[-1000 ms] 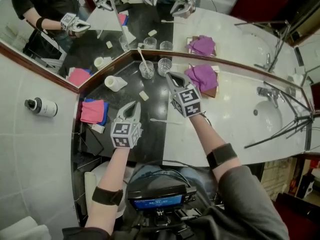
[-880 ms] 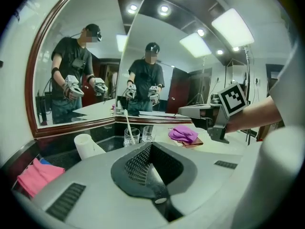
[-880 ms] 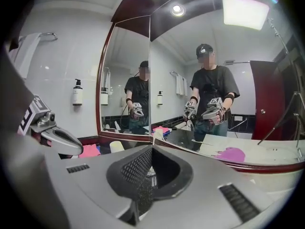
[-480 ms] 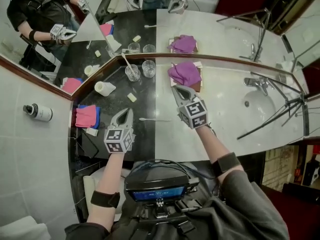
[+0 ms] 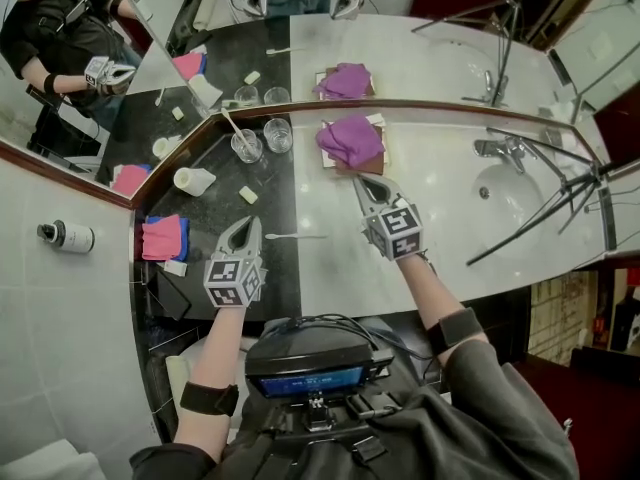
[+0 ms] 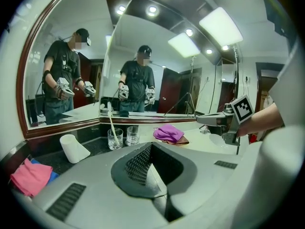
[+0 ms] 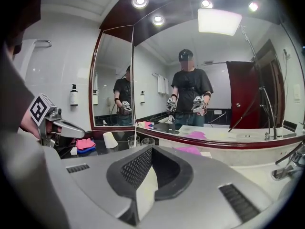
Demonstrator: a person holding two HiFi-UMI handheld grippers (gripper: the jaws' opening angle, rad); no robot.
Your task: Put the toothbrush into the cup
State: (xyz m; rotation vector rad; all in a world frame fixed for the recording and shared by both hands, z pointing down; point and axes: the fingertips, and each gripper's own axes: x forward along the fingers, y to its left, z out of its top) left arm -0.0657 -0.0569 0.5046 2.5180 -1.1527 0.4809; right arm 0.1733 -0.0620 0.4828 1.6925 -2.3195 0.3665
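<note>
Both the left tool and the right tool were pressed together, empty. The slim white toothbrush lay flat on the dark counter between them, well apart from the empty clear glass cup. Being thin and flat, it could skid away from a shallow pinch.

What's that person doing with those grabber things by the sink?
A person holds a gripper in each hand over a bathroom counter. The left gripper and right gripper are both shut and empty. A toothbrush lies flat on the counter between them, not yet picked up. Two glass cups stand by the mirror; one has another toothbrush in it.
</note>
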